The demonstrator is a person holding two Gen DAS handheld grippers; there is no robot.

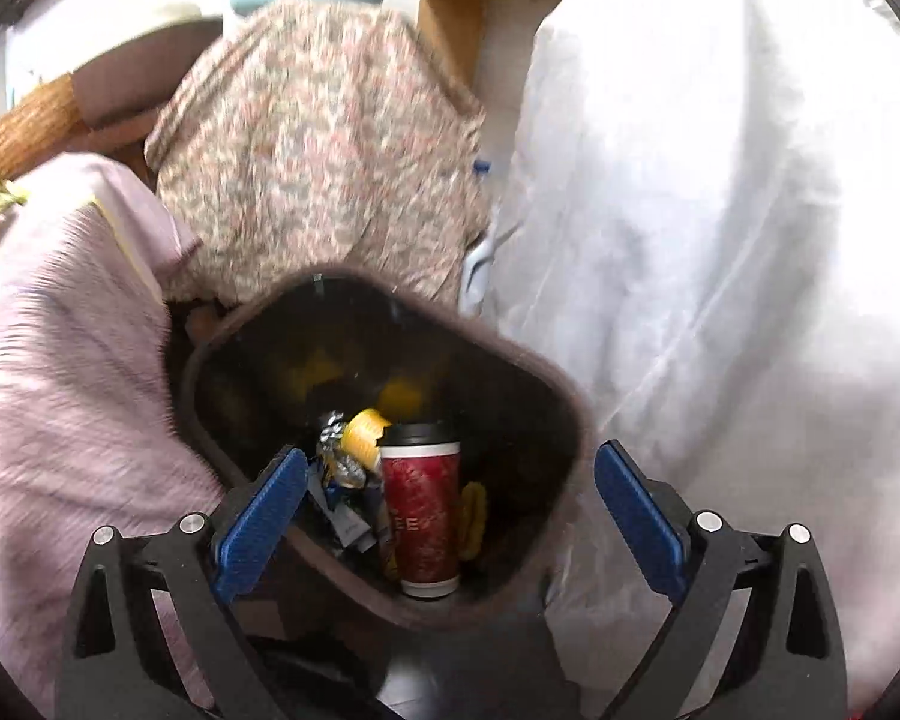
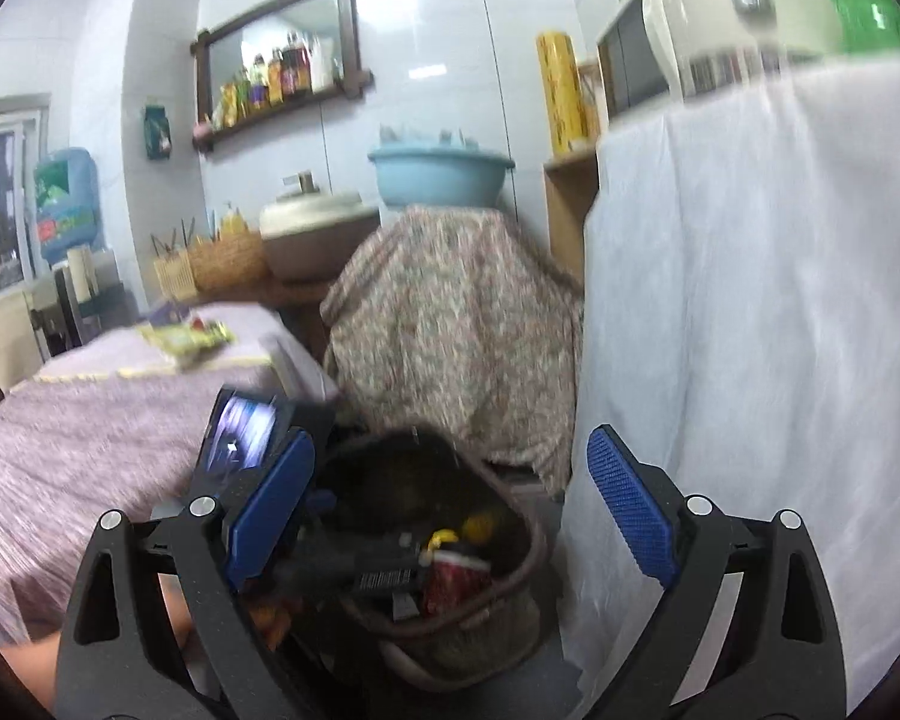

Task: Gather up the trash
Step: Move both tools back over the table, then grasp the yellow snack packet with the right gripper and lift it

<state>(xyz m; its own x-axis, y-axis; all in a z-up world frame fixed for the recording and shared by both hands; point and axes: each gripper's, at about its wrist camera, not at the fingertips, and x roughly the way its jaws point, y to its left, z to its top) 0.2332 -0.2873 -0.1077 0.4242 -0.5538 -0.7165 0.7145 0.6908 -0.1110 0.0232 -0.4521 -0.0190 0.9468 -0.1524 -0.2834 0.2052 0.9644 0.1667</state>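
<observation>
**Bin filling up, both grippers empty above it**

Blue fingers (image 1: 258,516) of the left gripper (image 1: 450,516) stand wide apart with nothing between them, pointing steeply down into the brown trash bin (image 1: 570,420). Inside lie a red coffee cup (image 1: 421,516) with a black lid, a yellow cap (image 1: 363,432), crumpled foil (image 1: 333,438) and assorted wrappers, so several pieces appear already collected. The bin sits on the floor between a purple-covered bench (image 1: 60,360), a floral cloth (image 1: 318,150) and a white drape (image 1: 720,240).

From the right wrist view, the right gripper (image 2: 450,510) is also spread wide and empty, aimed nearer level, with the bin just below and the left gripper's body (image 2: 252,438) crossing in front. A green-yellow packet (image 2: 186,339) lies on the purple bench; it may be trash left to fetch, though blur hides what it is.
</observation>
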